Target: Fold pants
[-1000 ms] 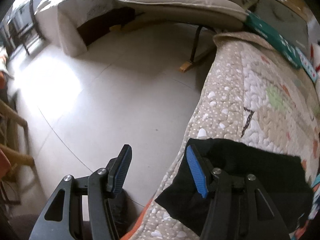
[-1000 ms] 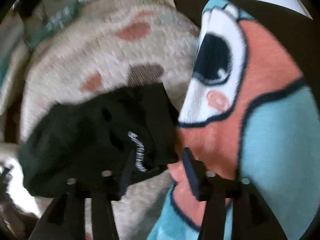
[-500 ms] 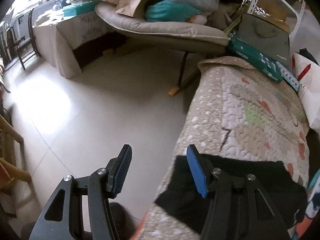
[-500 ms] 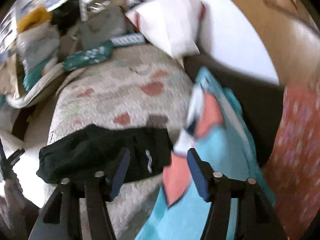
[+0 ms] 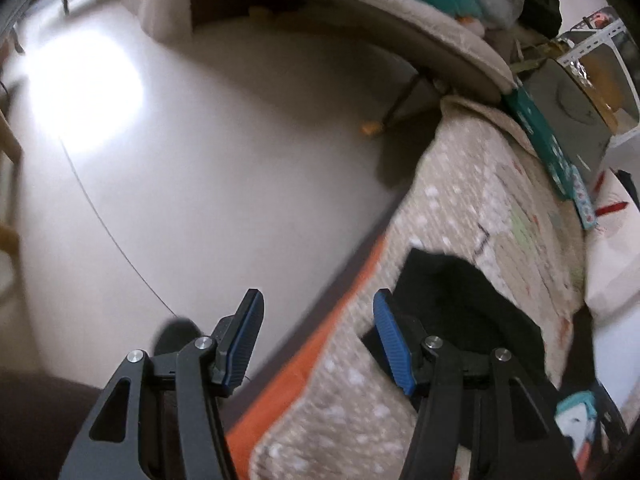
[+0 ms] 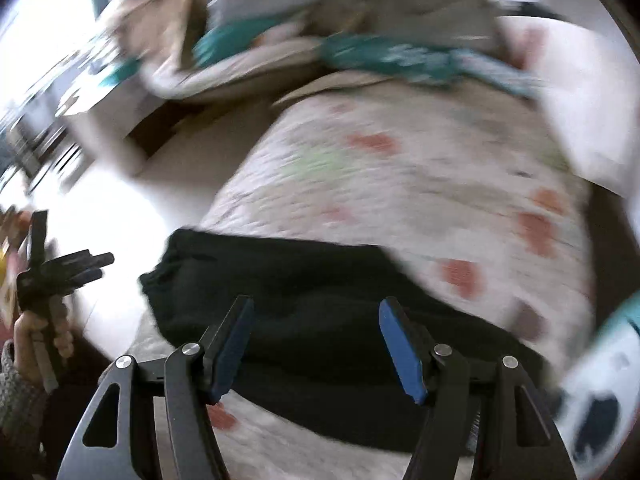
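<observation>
1. Pale floor tiles (image 5: pixel 208 168) fill the left half of your left wrist view, with a patterned quilt (image 5: pixel 500 208) covering the bed on the right.
2. Your pants (image 6: pixel 320 304), black and folded into a compact bundle, lie on the quilt (image 6: pixel 400 168) near its floor-side edge.
3. Seen from your right wrist, their long axis runs left to right across the frame, one end at the quilt's edge and the other toward a teal cartoon blanket (image 6: pixel 608 392).
4. Your left tool (image 5: pixel 316 340) is released, fingers spread wide: one over the floor, one over the near end of the pants (image 5: pixel 460 304), gripping nothing.
5. Your right tool (image 6: pixel 316 344) is also released, hovering above the pants; contact cannot be judged through the blur.
6. Your left hand (image 6: pixel 36 332) shows at that frame's left edge.
</observation>
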